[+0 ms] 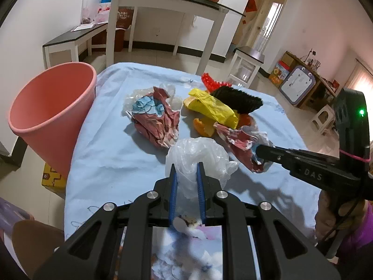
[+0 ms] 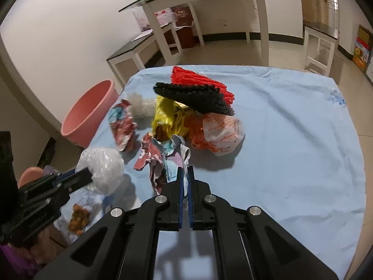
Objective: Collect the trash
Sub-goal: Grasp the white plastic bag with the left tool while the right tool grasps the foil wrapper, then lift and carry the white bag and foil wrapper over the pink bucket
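Observation:
My left gripper [image 1: 187, 166] is shut on a crumpled clear plastic bag [image 1: 200, 156], held just above the blue cloth; the same bag [image 2: 102, 168] shows at the left of the right wrist view. My right gripper [image 2: 184, 171] is shut on a crumpled red, blue and white wrapper [image 2: 160, 158], seen in the left wrist view as the wrapper [image 1: 242, 144] at my right gripper's tip [image 1: 262, 154]. A second crumpled red and blue wrapper [image 1: 156, 119] lies further back. A pink bin [image 1: 53, 109] stands off the table's left edge.
A yellow bag [image 1: 209, 107], orange peel [image 1: 202, 127], an orange and white bag [image 2: 221, 133] and a black and red brush [image 2: 200, 95] are piled mid-table. The blue cloth [image 2: 291, 140] covers the table. White tables and stools stand behind.

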{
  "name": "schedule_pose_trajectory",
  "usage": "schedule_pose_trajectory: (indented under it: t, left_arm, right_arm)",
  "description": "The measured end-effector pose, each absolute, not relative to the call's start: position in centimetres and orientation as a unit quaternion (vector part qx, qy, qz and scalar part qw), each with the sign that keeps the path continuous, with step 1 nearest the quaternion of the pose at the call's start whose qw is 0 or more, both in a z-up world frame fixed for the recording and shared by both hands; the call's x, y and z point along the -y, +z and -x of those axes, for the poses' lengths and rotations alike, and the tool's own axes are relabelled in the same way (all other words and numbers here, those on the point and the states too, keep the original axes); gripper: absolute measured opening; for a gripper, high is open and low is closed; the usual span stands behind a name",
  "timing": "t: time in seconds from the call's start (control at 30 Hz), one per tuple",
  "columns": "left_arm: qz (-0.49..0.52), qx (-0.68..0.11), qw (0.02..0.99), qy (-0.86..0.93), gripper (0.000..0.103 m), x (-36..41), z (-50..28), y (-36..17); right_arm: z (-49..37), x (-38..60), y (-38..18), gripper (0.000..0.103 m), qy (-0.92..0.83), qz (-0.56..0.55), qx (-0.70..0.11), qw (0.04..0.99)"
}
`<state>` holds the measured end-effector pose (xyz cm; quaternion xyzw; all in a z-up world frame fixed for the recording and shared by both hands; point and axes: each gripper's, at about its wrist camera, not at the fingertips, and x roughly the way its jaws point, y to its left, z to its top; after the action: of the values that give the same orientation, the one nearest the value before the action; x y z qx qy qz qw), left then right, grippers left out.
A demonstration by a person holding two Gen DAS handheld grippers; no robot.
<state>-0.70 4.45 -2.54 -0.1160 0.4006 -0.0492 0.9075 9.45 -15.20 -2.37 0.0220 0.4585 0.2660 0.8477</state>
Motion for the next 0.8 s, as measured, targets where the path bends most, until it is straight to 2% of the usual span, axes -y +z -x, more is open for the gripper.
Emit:
schedule_pose_trajectory:
  t: [0.4, 0.8]
  left_arm:
    - [0.113, -0.340, 0.934, -0.005, 0.015, -3.8, 2.7, 2.5]
    - [0.117, -0.271, 0.950, 0.102, 0.015, -8.7, 3.9, 7.8]
  right_arm:
    - [-9.6, 18.0, 4.1, 0.003, 0.313, -0.048, -0.376, 0.871]
    - [-13.0, 10.4, 10.3, 0.003, 0.410, -0.019, -0.320, 0.854]
